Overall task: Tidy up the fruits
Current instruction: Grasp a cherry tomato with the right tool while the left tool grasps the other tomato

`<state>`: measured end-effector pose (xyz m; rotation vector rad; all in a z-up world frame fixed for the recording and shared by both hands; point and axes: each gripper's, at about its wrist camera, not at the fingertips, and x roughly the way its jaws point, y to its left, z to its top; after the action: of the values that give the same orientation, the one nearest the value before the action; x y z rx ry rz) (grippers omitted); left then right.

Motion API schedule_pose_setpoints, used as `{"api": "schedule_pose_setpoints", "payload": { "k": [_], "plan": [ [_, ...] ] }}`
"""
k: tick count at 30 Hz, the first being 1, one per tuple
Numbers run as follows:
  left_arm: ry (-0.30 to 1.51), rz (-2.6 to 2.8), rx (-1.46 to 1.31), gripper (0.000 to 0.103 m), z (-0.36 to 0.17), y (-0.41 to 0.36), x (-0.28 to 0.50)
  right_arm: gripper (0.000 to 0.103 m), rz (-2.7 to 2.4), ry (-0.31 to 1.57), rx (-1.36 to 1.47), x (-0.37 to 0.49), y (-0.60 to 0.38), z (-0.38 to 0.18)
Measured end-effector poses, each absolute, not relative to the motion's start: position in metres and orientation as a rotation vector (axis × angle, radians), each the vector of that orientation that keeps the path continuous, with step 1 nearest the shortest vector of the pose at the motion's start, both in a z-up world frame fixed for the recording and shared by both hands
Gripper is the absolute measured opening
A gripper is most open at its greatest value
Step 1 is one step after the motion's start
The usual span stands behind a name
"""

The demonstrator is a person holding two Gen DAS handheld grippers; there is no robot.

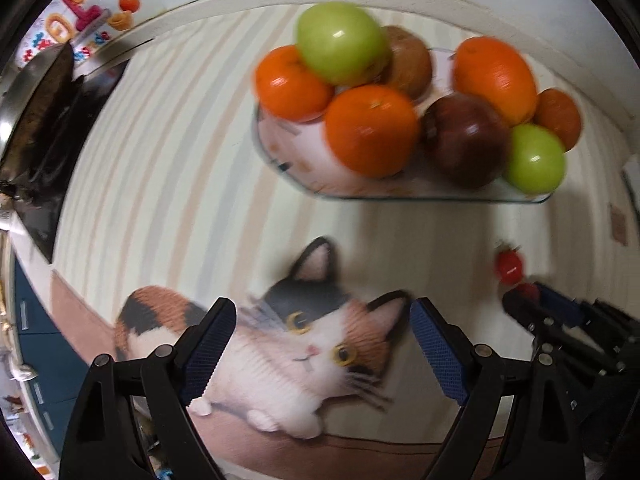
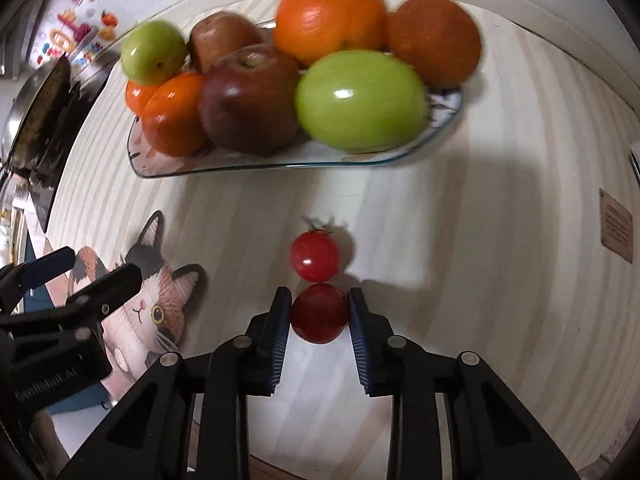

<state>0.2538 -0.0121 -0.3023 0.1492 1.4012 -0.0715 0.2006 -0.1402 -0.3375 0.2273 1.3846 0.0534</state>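
Note:
A glass plate holds several fruits: green apples, oranges and a dark red apple. It also shows in the left wrist view. Two cherry tomatoes lie on the table in front of it. My right gripper is shut on the nearer tomato. The other tomato touches it just beyond. My left gripper is open and empty above the cat picture, left of the right gripper.
A cat-print mat covers the striped table top. A pan on a dark stove is at the far left. A wall with magnets runs behind the plate.

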Motion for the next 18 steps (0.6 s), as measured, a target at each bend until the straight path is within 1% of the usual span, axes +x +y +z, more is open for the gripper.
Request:
{"api": "schedule_pose_setpoints", "payload": {
  "k": [6,11,13,18],
  "plan": [
    [1.441,-0.217,0.047,0.089,-0.304,-0.044,0.265,0.031,-0.035,1.358,0.288,0.188,-0.178,-0.325],
    [1.481,-0.33,0.007,0.076,-0.312,-0.078,0.266,0.031,-0.101,1.353,0.327,0.184,-0.196,-0.327],
    [1.489,-0.355,0.023,0.065,-0.316,-0.087,0.267,0.031,-0.121,1.351,0.34,0.182,-0.204,-0.328],
    [1.501,-0.389,0.048,0.063,-0.325,-0.105,0.264,0.031,-0.143,1.344,0.357,0.178,-0.212,-0.327]
  ]
}}
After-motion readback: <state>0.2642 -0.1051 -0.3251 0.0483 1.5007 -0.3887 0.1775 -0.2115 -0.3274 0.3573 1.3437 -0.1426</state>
